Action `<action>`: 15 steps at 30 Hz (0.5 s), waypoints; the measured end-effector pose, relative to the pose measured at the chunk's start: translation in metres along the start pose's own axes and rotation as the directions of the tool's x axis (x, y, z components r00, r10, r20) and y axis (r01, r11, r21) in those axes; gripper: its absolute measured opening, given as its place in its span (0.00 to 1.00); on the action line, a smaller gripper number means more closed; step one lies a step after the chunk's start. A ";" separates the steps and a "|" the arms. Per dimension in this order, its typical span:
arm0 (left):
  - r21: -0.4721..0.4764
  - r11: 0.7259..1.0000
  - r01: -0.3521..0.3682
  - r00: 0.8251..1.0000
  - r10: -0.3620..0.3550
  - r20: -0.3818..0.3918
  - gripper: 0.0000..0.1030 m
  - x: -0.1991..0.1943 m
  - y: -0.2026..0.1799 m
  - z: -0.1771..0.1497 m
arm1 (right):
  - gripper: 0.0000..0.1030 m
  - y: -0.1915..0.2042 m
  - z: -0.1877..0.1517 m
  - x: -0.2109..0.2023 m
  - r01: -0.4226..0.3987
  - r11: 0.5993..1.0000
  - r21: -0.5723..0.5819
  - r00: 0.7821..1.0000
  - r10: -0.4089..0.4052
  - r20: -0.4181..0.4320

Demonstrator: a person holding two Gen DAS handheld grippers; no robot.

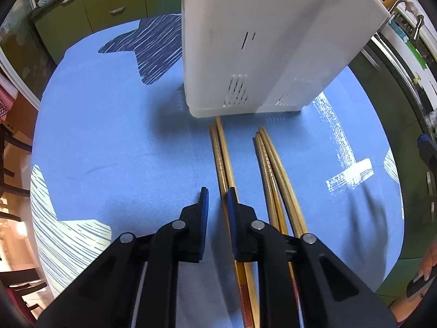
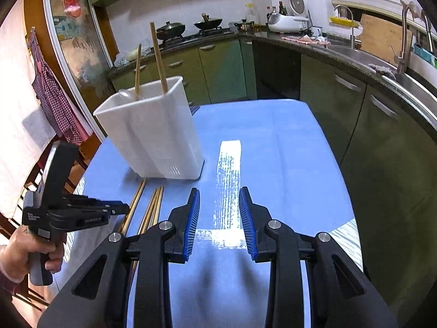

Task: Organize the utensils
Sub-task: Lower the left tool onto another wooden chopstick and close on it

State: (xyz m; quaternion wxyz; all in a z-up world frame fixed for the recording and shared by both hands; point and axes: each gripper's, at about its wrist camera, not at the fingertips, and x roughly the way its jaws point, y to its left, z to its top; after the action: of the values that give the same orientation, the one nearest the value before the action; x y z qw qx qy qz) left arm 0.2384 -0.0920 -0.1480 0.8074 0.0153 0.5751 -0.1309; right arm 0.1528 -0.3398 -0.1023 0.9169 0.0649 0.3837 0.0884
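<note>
- A blue tablecloth covers the table in a green-cabineted kitchen.
- A white utensil holder stands at ten o'clock in the right wrist view, two chopsticks upright inside.
- Loose chopsticks lie just before the holder's base.
- The left gripper hovers with jaws narrowly apart, nothing between them, its right finger over one pair.
- The right gripper is apart over bare cloth.

place: home kitchen | top centre: black woks on gas stove | upper right: steel sink tap | centre: green cabinets, white rice cooker
</note>
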 end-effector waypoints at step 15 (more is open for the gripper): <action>0.015 0.999 -0.036 0.999 0.036 -0.026 0.07 0.016 -0.008 0.011 | 0.32 0.016 -0.001 0.022 0.012 0.999 -0.035 0.998 -0.014 -0.058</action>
State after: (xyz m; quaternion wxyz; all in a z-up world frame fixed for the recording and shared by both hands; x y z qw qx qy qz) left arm 0.2520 -0.1047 -0.1584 0.8018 0.0334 0.5844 -0.1205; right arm 0.1653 -0.3194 -0.1150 0.9070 0.0440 0.4089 0.0907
